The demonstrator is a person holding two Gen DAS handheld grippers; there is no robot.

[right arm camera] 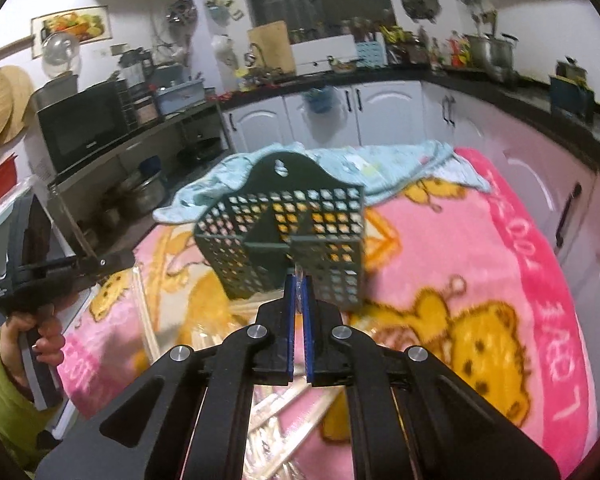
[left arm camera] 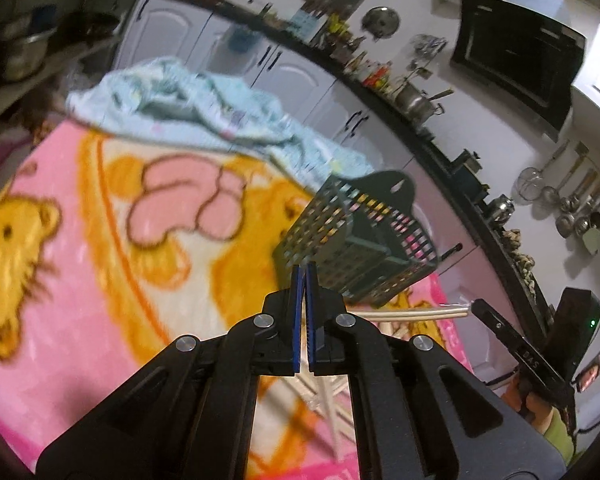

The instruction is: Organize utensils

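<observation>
A dark green perforated utensil basket [left arm camera: 352, 236] [right arm camera: 284, 220] with a divider stands on the pink bear blanket [left arm camera: 80, 240] [right arm camera: 460, 240]. My left gripper [left arm camera: 305, 274] [right arm camera: 129, 258] hovers just before the basket, jaws shut. In the right wrist view a thin dark chopstick [right arm camera: 74, 224] slants up from its tips. My right gripper [right arm camera: 298, 284] [left arm camera: 476, 305] is shut on pale chopsticks in a clear wrapper [left arm camera: 416, 313], held above the blanket near the basket. Loose pale chopsticks [left arm camera: 328, 392] [right arm camera: 276, 408] lie on the blanket under both grippers.
A crumpled light blue towel [left arm camera: 200, 108] [right arm camera: 400, 160] lies behind the basket. White cabinets [right arm camera: 380, 112] and a dark, cluttered counter ring the room. A microwave [right arm camera: 84, 124] sits on a shelf at left. A hand with a green sleeve [right arm camera: 40, 336] holds the left gripper.
</observation>
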